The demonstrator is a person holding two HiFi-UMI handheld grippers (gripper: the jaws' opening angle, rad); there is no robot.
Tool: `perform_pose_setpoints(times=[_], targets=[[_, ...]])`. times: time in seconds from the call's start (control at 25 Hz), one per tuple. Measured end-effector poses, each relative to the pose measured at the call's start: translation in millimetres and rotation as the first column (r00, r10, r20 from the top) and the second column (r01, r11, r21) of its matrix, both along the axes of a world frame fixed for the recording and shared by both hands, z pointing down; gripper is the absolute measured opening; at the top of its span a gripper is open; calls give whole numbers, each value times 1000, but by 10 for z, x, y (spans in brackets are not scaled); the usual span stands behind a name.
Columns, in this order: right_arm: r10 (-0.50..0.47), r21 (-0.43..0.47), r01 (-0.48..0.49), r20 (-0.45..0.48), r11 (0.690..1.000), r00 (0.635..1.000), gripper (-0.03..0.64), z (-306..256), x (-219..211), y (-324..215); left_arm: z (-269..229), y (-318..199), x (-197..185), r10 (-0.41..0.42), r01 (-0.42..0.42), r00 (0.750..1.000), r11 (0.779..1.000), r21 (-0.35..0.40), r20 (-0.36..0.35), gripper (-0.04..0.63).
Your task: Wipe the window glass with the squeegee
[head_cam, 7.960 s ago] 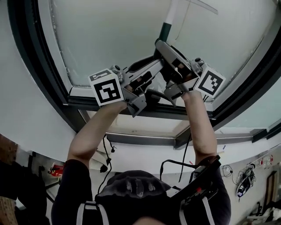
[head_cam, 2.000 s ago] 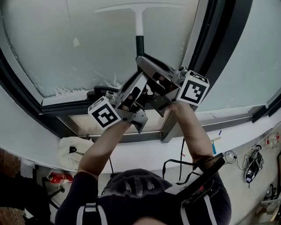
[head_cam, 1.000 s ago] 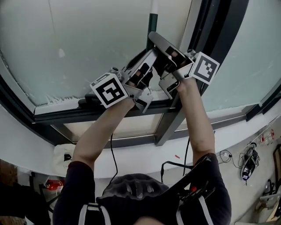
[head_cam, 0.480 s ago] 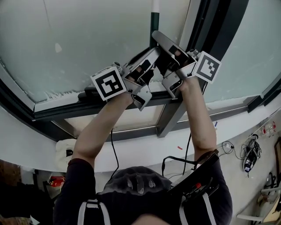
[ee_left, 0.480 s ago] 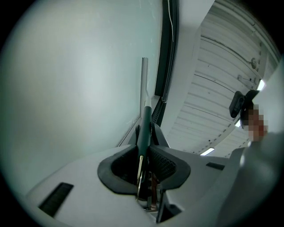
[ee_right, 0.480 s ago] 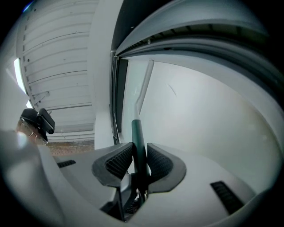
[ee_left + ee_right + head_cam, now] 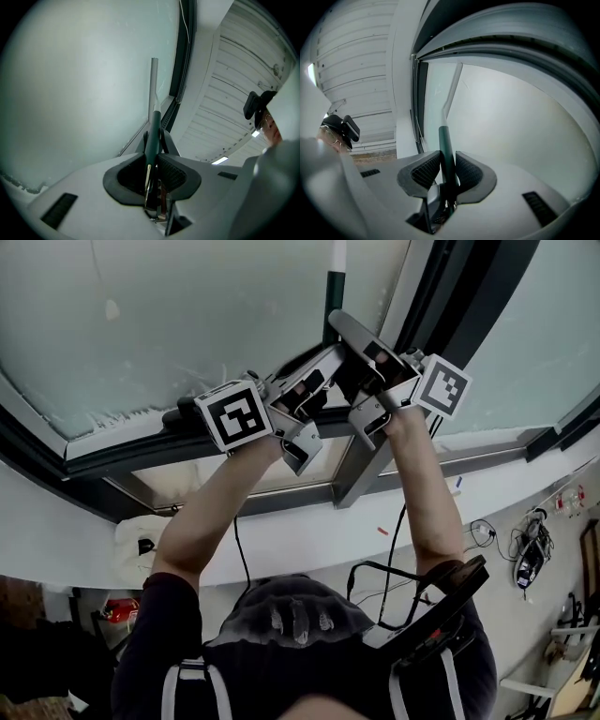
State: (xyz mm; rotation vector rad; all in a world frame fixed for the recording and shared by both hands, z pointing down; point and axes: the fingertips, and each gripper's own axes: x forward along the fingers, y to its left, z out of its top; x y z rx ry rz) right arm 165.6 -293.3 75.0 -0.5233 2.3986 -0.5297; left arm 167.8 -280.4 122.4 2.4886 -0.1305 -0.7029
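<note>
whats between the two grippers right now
The squeegee handle. The left gripper and right gripper each have jaws shut on its dark green grip in their own views; the head view shows it running between them.

The squeegee (image 7: 330, 301) has a dark green handle and pale shaft; window glass (image 7: 187, 315) is frosted grey-green, window frame (image 7: 469, 287) black; left hand-held gripper (image 7: 153, 145) and right hand-held gripper (image 7: 446, 159) are grey, cubes black-and-white
</note>
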Motion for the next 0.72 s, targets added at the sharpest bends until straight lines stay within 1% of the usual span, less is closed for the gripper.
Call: perform_pose_setpoints(times=[0.28,0.36,0.4,0.52,0.64,0.72], targets=[[21,-42,-20,22,999,1000,98,223,-53,97,233,99,-70,10,-8,999,1000,-30,51,94],[34,-58,-32,25,998,999,98,308,-60,116,289,124,-87,16,-15,998,1000,-16,61,94],[42,-66,-40,26,997,999,98,350,-61,122,318,134,-91,23,-22,998,1000,-14,61,94],[70,-86,-68,25,994,997,98,464,-59,152,448,181,-87,62,-59,996,997,-57,62,94],[93,-101,-91,20,991,995,98,576,-71,176,538,207,-104,74,-71,995,996,-48,73,94],[103,-117,-100,19,988,995,98,659,-82,194,623,227,-112,83,-79,994,995,-59,75,94]])
